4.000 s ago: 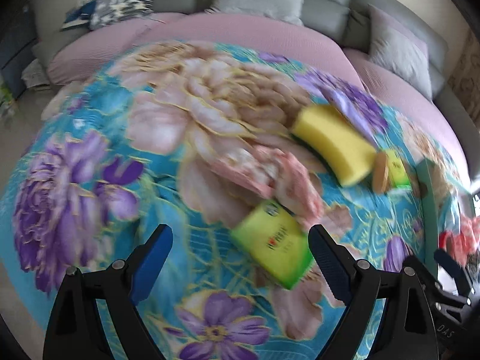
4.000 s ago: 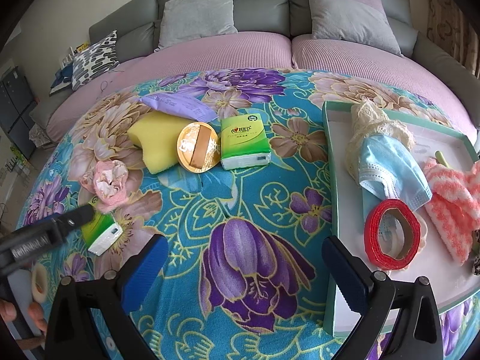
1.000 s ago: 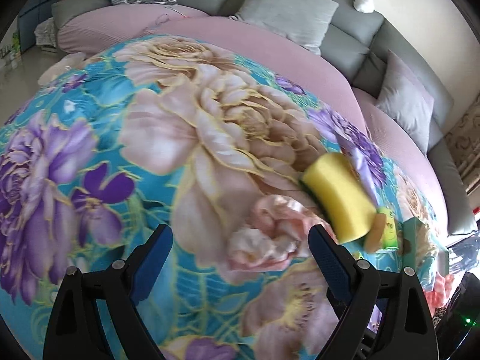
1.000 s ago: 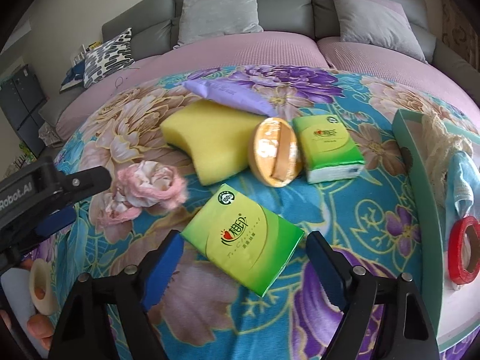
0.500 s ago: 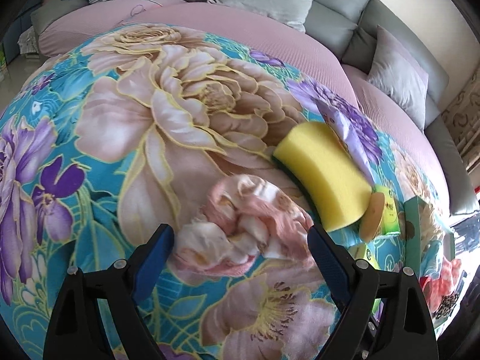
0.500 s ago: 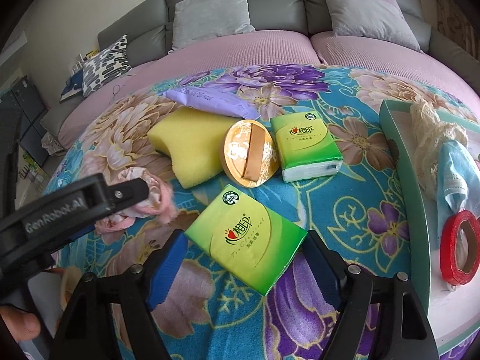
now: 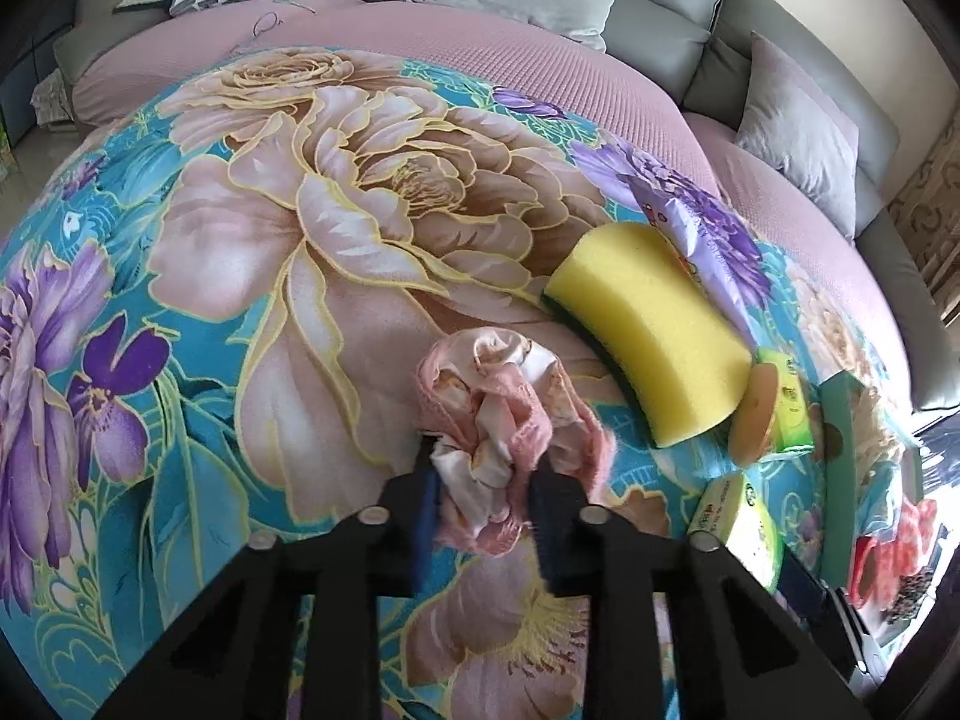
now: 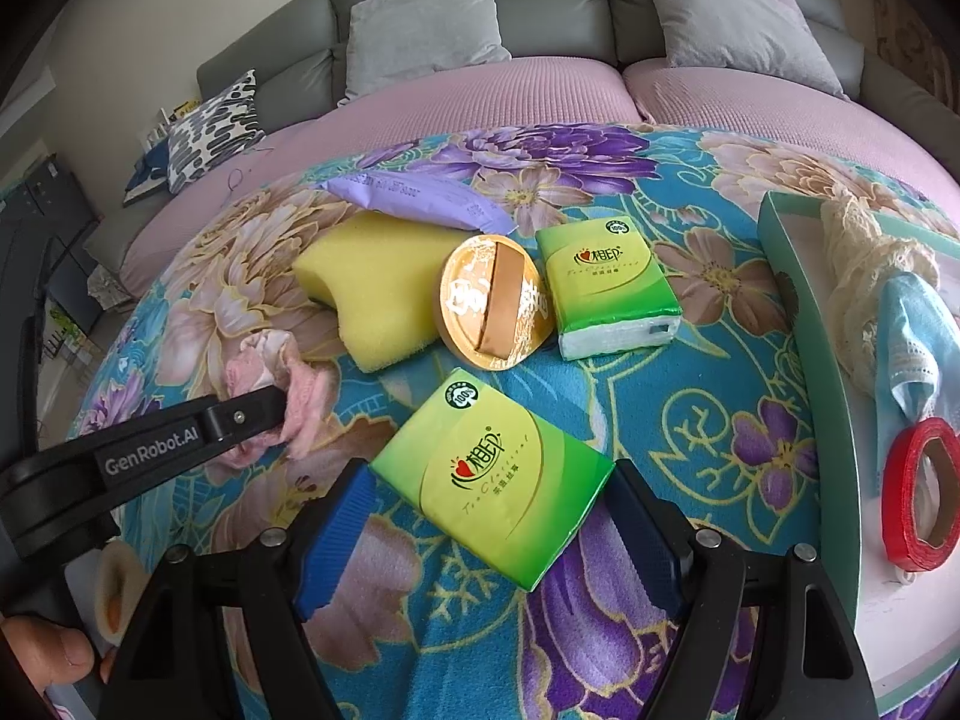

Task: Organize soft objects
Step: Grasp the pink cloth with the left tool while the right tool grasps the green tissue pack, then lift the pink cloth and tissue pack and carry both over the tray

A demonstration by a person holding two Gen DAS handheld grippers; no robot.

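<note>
A crumpled pink cloth [image 7: 492, 396] lies on the flowered blanket, left of a yellow sponge [image 7: 648, 336]. My left gripper [image 7: 485, 468] is closing on it, and both blue pads press into its near folds. From the right wrist the same cloth [image 8: 300, 384] sits at the tip of the left gripper [image 8: 270, 408]. My right gripper [image 8: 489, 480] stands open astride a green tissue pack [image 8: 492, 492] that lies flat. Its pads are close beside two of the pack's corners. A teal tray [image 8: 798, 324] at the right holds soft items.
Behind the pack lie a round orange puff [image 8: 495, 303], a second green tissue pack [image 8: 606, 282] and a purple packet [image 8: 414, 201]. The tray carries a lace cloth [image 8: 864, 252], a blue mask [image 8: 924, 330] and a red tape roll [image 8: 918, 504]. A sofa with cushions lies beyond.
My left gripper moved in over the pink cloth and its wide jaws closed onto it. The right gripper stayed about where it was, over the green pack.
</note>
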